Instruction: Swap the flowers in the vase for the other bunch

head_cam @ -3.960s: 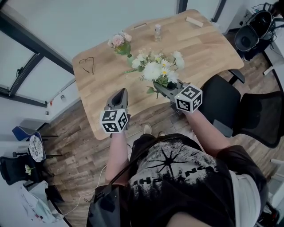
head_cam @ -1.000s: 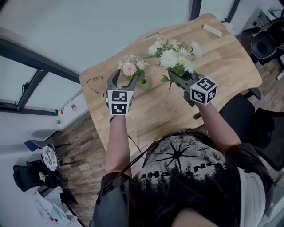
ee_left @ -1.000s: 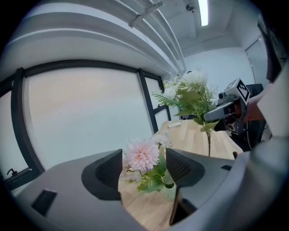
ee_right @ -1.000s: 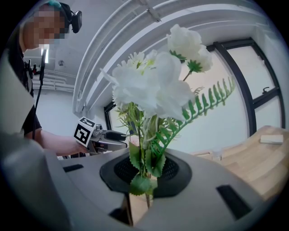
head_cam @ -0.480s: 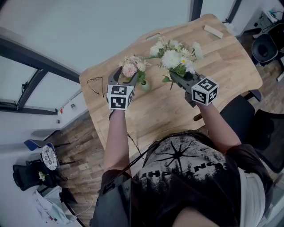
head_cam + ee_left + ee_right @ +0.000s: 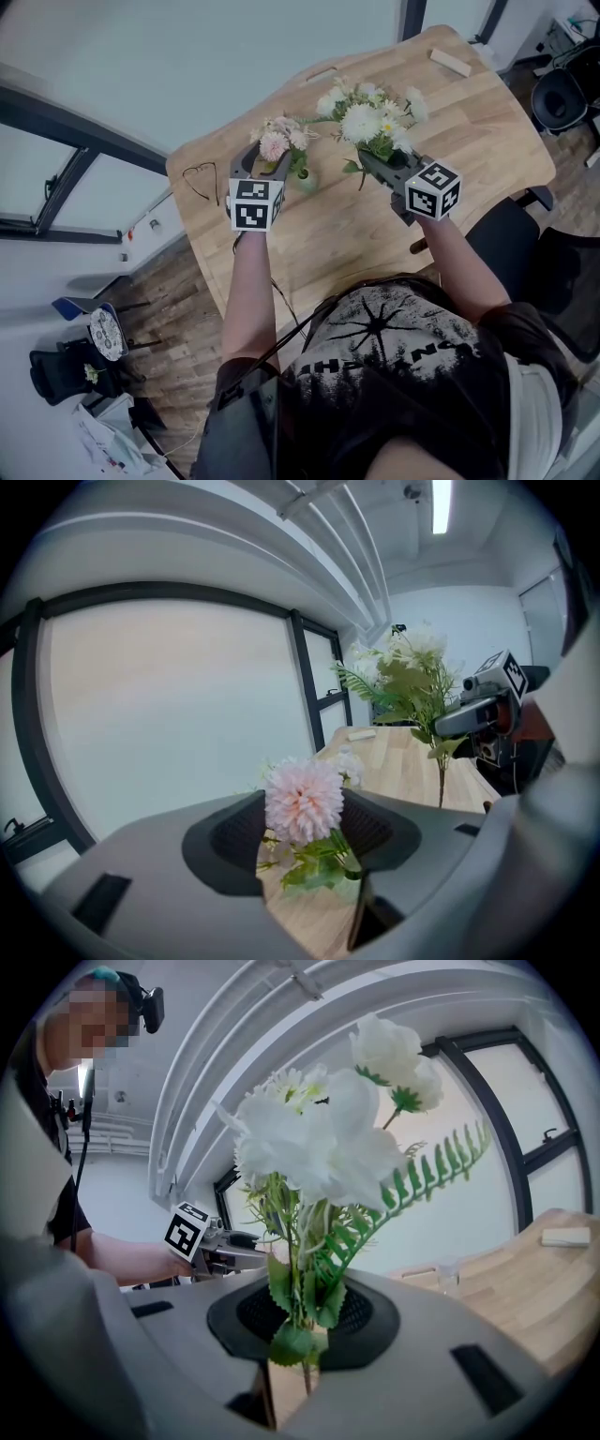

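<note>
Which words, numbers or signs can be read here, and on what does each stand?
No text reads plainly.
Shirt: white print, too blurred to read.
Left gripper (jaws have just been closing, pink flowers between them) and right gripper: square coded markers on cubes, no words.

Pink bunch (image 6: 277,141): one large pale pink bloom, a few smaller cream blossoms, green leaves. Stems sit in the vase (image 6: 307,180) and the bunch stands roughly upright.

Vase: small, translucent pale green, upright on the wooden worktop (image 6: 375,234), toward its far left part.

White bunch (image 6: 370,117): full white blooms, some with yellow centres, a fern frond, green leaves. It is off the worktop, stems clamped in the right gripper (image 6: 373,161), heads up. It is just right of the pink bunch, not touching it.
</note>
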`<state>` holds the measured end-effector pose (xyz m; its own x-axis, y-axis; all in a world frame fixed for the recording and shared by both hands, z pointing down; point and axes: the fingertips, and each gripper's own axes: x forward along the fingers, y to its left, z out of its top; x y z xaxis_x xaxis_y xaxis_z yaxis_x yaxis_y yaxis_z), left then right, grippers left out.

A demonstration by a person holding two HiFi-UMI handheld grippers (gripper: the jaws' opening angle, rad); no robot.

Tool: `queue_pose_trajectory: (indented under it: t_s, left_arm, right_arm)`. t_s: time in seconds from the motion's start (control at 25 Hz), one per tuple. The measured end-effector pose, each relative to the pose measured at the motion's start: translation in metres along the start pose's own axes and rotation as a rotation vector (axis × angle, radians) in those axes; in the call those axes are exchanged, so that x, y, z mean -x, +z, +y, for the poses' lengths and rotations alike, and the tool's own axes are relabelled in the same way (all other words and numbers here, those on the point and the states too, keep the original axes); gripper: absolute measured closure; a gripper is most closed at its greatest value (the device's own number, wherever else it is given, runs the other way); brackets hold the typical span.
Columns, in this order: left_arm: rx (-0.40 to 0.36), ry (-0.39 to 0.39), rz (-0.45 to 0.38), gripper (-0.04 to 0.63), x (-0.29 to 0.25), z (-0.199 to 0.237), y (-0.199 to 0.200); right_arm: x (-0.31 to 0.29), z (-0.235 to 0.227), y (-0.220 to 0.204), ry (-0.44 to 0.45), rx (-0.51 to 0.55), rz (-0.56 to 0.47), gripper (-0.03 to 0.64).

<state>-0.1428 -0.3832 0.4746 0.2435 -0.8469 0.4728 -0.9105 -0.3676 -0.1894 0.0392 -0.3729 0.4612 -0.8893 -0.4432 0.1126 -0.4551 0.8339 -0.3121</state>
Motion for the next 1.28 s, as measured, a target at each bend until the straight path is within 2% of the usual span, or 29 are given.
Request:
queue_pose_trajectory:
  t_s: [0.2, 0.4, 0.8, 1.28]
  left_arm:
    - [0.002, 0.015, -0.019, 0.428, 0.004, 0.002, 0.002]
    - [0.005, 0.025, -0.033, 0.477, 0.008, 0.003, 0.001]
    - [0.018, 0.042, -0.072, 0.495, 0.014, 0.006, 0.008]
    - [0.029, 0.077, -0.152, 0.497, 0.037, 0.012, 0.040]
  right_arm:
    - [-0.001, 0.000, 0.000, 0.001, -0.003, 0.004, 0.551]
    - [-0.003, 0.002, -0.003, 0.007, -0.001, 0.008, 0.551]
    - [-0.004, 0.003, -0.002, 0.014, 0.011, 0.015, 0.551]
    - [-0.004, 0.013, 0.008, 0.048, 0.033, 0.007, 0.551]
